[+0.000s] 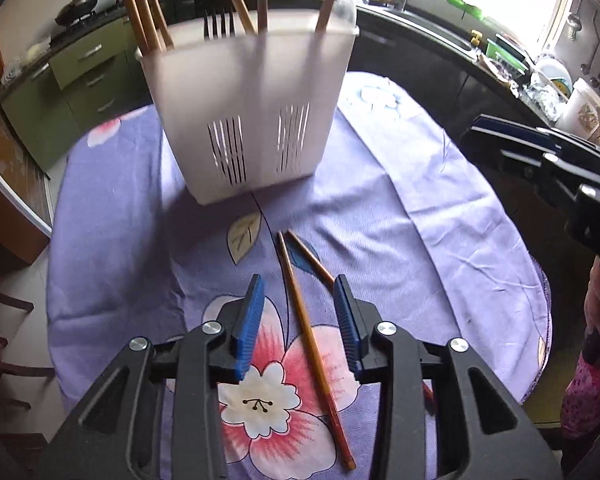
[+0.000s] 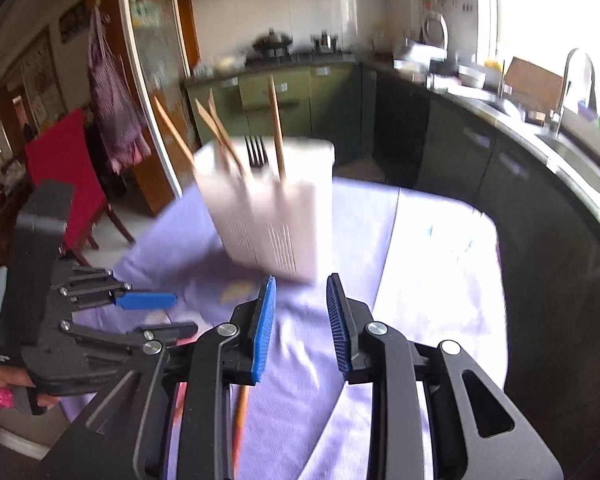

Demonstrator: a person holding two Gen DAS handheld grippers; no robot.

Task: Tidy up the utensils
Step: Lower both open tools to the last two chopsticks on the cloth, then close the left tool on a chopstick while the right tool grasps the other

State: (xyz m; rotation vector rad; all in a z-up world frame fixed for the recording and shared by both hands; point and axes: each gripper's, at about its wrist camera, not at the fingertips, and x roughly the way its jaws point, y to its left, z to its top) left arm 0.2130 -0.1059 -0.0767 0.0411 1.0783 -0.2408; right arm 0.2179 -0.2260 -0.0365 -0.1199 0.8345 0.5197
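Two chopsticks point(image 1: 312, 332) on the tablecloth point(image 1: 420, 216), utensil holder point(image 1: 252, 108) just behind them.

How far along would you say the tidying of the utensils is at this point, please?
Mostly done: several chopsticks and a fork already stand in the white holder. Nothing is in hand; the left gripper is open above the two loose chopsticks on the purple cloth, and the right gripper is open and empty. Those two chopsticks remain to be picked up and put in the holder.
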